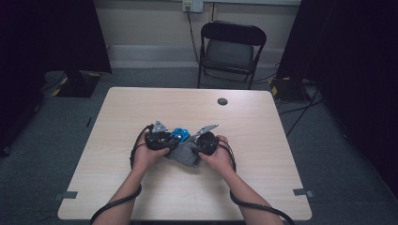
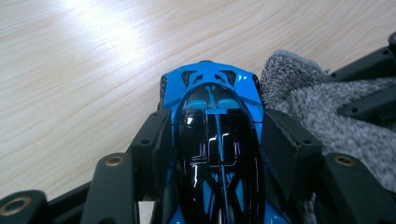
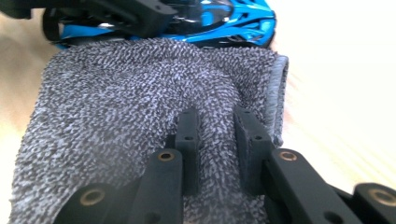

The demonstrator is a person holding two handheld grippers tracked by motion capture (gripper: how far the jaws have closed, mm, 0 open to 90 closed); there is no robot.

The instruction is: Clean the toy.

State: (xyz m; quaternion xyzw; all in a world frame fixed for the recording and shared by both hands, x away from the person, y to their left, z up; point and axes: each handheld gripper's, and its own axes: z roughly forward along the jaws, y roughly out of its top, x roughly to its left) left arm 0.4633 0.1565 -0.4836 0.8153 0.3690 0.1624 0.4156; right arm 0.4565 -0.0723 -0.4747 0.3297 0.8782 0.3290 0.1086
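Near the middle of the desk (image 1: pixel 141 197), slightly toward the person's edge, the left gripper (image 1: pixel 162 139) grasped a blue and black toy car (image 2: pixel 212 140), one jaw against each flank of the body. The right gripper (image 3: pixel 216 140) was clenched on a fold of grey terry cloth (image 3: pixel 121 116), which lay against the car's side and partly on the desk.

Judged step: wiping the car with the cloth while the other gripper steadied it.

Risks from here:
- The car body was glossy and tapered, and the jaws held it by the sides alone. A sideways push from the cloth could twist it or make it slip forward out of the grip.
- Only a small pinch of cloth sat between the right jaws. A drag across the car could pull that fold free, or the loops could snag on the openwork at the car's blue end.
- The two grippers worked very close together; jaw-to-jaw contact seemed possible.

View differences:
- The high view gave the layout: both hands (image 1: pixel 145 157) close together, car between them, a chair (image 1: pixel 230 49) beyond the desk. Jaw contact could not be read there.
- The left gripper view showed the grip on the car's flanks.
- The right gripper view showed the pinched fold and the car lying beyond the cloth.
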